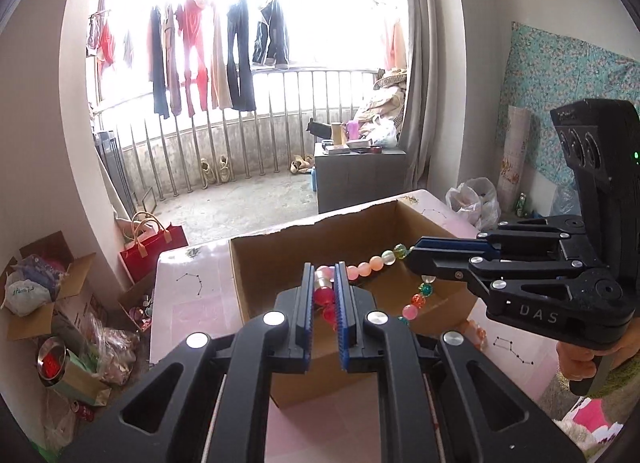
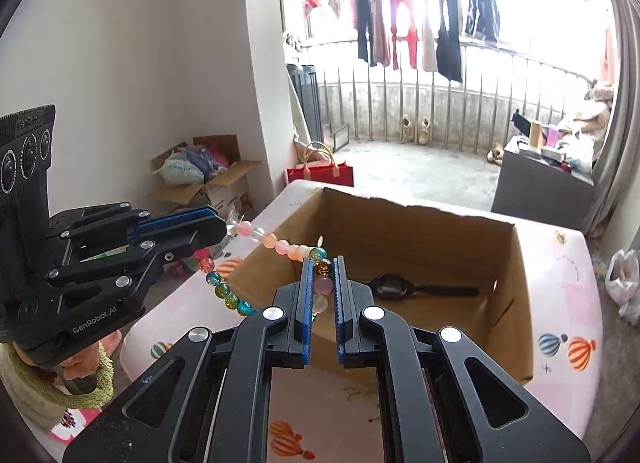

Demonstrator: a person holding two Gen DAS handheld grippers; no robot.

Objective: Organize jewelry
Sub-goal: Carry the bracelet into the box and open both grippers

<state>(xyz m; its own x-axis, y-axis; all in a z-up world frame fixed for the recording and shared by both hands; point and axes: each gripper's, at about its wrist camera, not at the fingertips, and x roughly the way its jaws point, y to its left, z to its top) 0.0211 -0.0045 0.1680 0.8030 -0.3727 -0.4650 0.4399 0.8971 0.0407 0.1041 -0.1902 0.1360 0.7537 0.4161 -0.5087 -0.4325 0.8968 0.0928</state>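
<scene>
A pink table printed with balloons and star patterns fills the foreground, and on it stands an open cardboard box with a torn far rim. Inside the box, on its floor, lies a dark wristwatch. Above the box's near-left edge hangs the task's thing, a beaded bracelet of pink, peach, clear and teal-amber beads, stretched in the air between the two tools. The left gripper is nearly shut and pinches the pink and red end of the loop between its blue ribbed pads; the right gripper is likewise nearly shut and pinches beads at the other side, an amber one and a pale pink one showing between its pads. One run of beads is drawn fairly taut from tool to tool while the other sags below it. The step in hand seems to be carrying the bracelet over the box to lay it down inside. To do this well, both tools should travel together so the cord is not strained, come well past the cardboard rim, sink low beside the watch rather than onto it, and then release one side first so that the beads settle rather than spring out.
</scene>
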